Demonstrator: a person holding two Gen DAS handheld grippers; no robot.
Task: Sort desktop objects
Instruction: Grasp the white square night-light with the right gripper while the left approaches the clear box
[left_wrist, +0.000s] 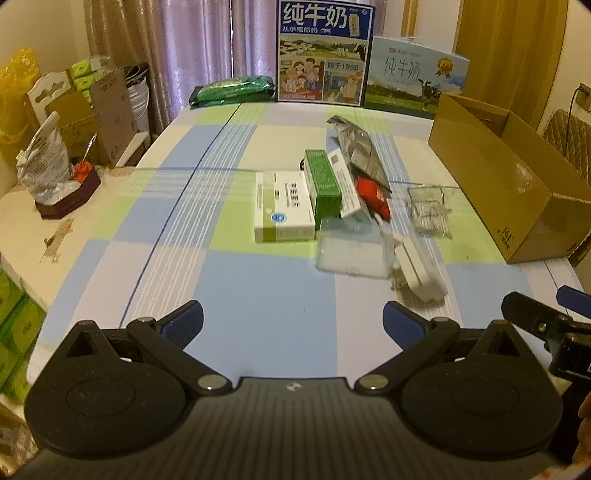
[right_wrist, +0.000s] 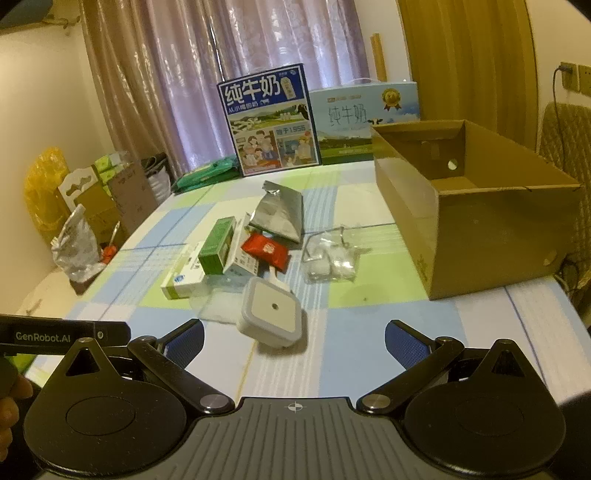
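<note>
Two grippers, both with jaws spread wide and nothing between them: the left gripper (left_wrist: 293, 319) and right gripper (right_wrist: 294, 339) hang over the near edge of the surface (left_wrist: 258, 288), which has a checked blue, green and white cloth.

One brown cardboard box (right_wrist: 476, 206) sits along the right edge, open at the top, and what I can see of its inside looks empty.

Everything to sort is piled mid-surface, well apart from the jaws: one white medicine box (left_wrist: 282, 208), one green box (left_wrist: 323, 182) leaning on it, one more white box (left_wrist: 345, 184) beside that, one red packet (right_wrist: 266, 251), one silver foil pouch (right_wrist: 280, 212), one white square plug-in light (right_wrist: 271, 317) nearest the near edge, one clear flat plastic case (left_wrist: 351, 247), and a clear bag of small white pieces (right_wrist: 330, 258) between the pile and the box.

Two milk cartons (left_wrist: 325, 51) stand along the far edge, green packs (left_wrist: 234, 90) beside them. Lots of open room on the near and left parts of the cloth.
</note>
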